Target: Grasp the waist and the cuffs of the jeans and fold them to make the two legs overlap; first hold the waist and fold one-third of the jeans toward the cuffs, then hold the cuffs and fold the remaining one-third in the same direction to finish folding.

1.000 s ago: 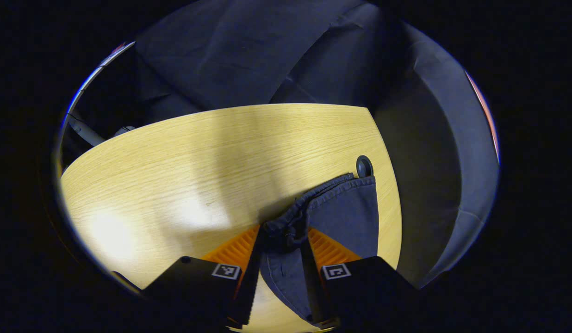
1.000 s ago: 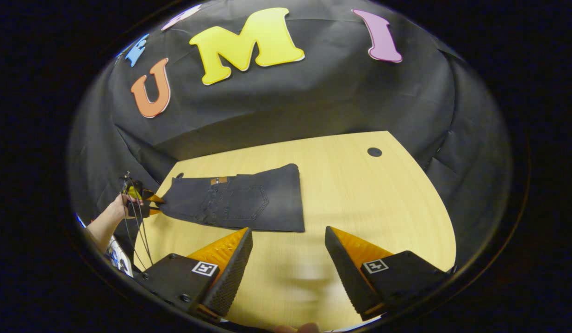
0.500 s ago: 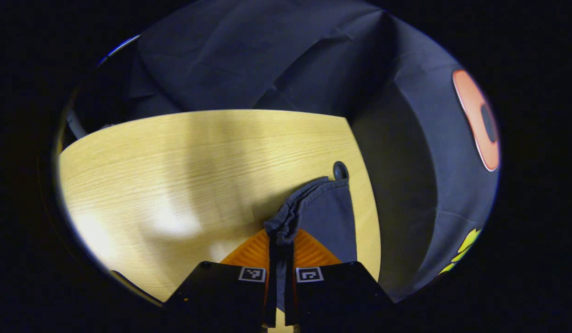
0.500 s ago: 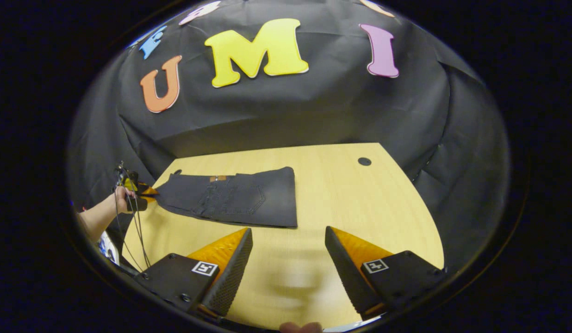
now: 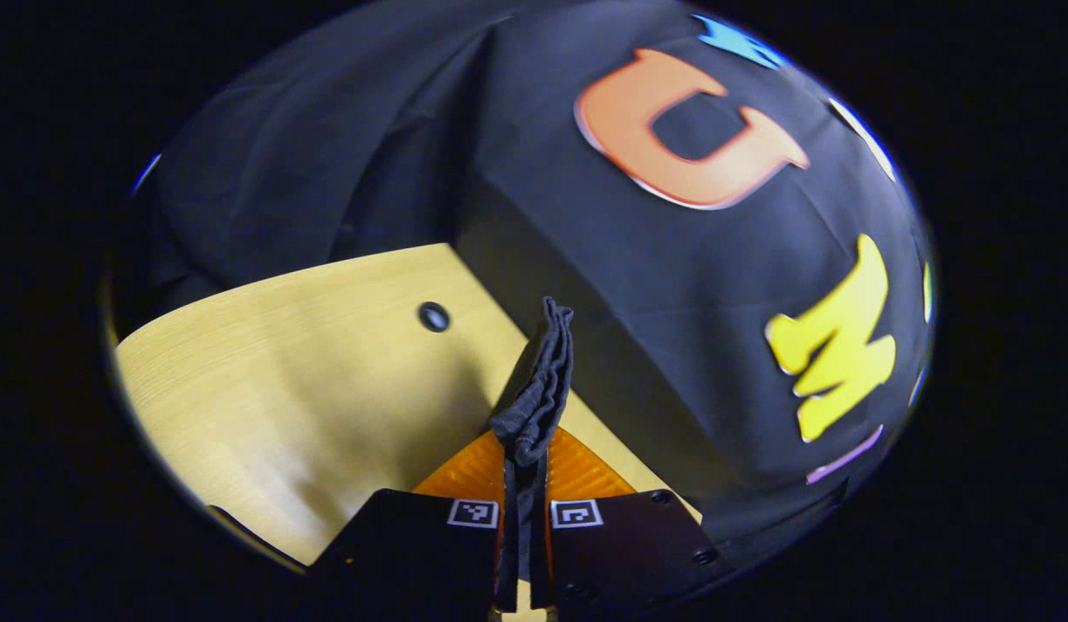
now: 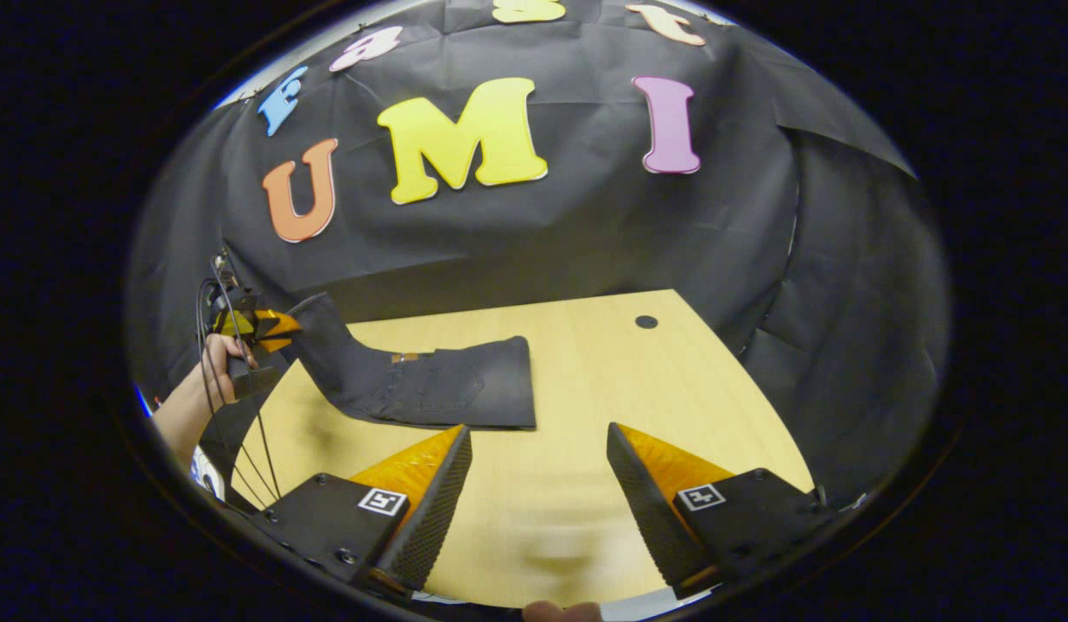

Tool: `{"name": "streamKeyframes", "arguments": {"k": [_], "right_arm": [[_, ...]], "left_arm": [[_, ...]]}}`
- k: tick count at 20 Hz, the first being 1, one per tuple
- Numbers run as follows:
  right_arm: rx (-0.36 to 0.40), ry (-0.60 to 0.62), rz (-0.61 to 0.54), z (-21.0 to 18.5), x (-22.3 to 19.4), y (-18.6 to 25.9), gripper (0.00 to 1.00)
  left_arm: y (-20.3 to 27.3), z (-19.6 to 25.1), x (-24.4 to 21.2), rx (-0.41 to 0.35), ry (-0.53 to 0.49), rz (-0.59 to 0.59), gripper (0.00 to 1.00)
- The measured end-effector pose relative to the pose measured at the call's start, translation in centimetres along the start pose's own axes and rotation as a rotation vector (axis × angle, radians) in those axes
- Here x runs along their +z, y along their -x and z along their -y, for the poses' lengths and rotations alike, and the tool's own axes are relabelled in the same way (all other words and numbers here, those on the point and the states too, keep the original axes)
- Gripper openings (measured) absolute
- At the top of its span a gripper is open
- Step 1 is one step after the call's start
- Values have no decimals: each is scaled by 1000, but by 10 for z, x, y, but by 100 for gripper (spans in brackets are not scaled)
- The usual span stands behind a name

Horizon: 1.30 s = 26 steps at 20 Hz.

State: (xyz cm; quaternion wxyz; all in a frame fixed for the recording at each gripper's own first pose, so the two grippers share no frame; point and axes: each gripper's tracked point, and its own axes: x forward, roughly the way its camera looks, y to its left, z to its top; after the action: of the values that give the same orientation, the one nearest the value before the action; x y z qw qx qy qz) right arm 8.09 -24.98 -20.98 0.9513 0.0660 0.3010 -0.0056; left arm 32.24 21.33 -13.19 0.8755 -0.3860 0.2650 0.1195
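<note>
Jeans [image 6: 430,389] are dark and partly folded, lying on the wooden bench [image 6: 638,406], with the folded bulk sitting flat toward the side of the bench away from the little round hole [image 6: 646,321]. One end of the jeans is lifted clear off the bench, rising at a slant from the flat part up to the left claw [image 6: 279,333], which a hand [image 6: 219,367] holds just past the bench edge, cables hanging down from it.

From the left gripper view, the left claw [image 5: 525,484] is pressed together on a bunched edge of the jeans [image 5: 538,380], the fabric sandwiched between both fingers and sticking up in a crumpled ridge right in front of it. The hole [image 5: 434,316] shows on the bench [image 5: 283,371] beyond.

The right claw [image 6: 538,484] is spread wide with nothing between its fingers, hovering over bare bench just beside the near edge of the flat part of the jeans, not touching them.
</note>
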Motion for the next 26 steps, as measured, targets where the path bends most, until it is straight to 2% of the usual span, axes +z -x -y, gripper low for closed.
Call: {"name": "streamKeyframes", "arguments": {"k": [4,7,12,15,18,19,20,24,26], "right_arm": [[-84,-32,27,38,-4,29,97],[-150,-74,20,70,-15,46,97],[-233,-101,-24,116,-36,58,98],[-240,-115,-69,129,-49,50,98],[-228,-124,-81,130,-48,37,98],[-220,-123,-81,130,-47,33,98],[-212,-121,-78,129,-44,31,98],[-192,-120,-69,127,-38,22,98],[-188,-133,-64,126,-36,20,98]], "left_arm": [[8,96,-75,-145,-137,-52,8],[-3,136,-153,-191,-250,-120,8],[-41,141,-252,-142,-363,-236,8],[-60,130,-271,-103,-471,-227,8],[-73,124,-287,-69,-536,-230,8],[-76,122,-292,-57,-548,-246,19],[-78,122,-296,-47,-559,-257,14],[-78,126,-304,-29,-614,-269,36],[-74,136,-314,-53,-598,-287,68]]}}
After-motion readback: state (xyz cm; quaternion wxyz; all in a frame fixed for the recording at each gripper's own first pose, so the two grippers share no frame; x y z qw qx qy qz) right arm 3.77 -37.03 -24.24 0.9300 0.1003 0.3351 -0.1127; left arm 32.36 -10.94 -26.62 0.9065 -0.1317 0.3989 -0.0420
